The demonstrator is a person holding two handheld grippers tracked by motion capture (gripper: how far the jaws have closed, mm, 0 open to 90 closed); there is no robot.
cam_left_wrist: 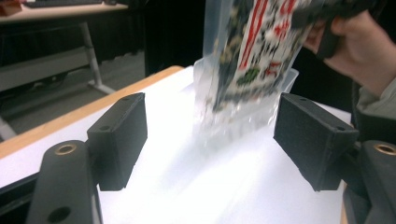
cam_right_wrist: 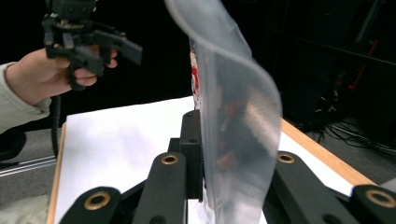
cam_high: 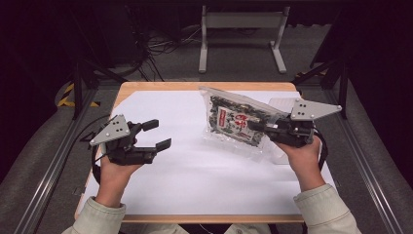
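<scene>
A clear plastic bag (cam_high: pixel 233 118) holds a dark printed packet with a red label. It hangs tilted just above the right half of the table. My right gripper (cam_high: pixel 254 126) is shut on the bag's right edge, and in the right gripper view the bag (cam_right_wrist: pixel 236 116) rises as a curved sheet from between the jaws of the right gripper (cam_right_wrist: pixel 205 156). My left gripper (cam_high: pixel 161 134) hovers over the table's left side, open and empty, and points toward the bag. In the left gripper view the bag (cam_left_wrist: pixel 252 51) hangs beyond the spread jaws of the left gripper (cam_left_wrist: pixel 210 140).
A white sheet (cam_high: pixel 195 180) covers the wooden table (cam_high: pixel 160 86). Some clear plastic (cam_high: pixel 282 104) lies on the table behind the bag; I cannot tell what it is. On the floor past the far edge stand a metal frame (cam_high: pixel 241 29) and loose cables (cam_high: pixel 165 46).
</scene>
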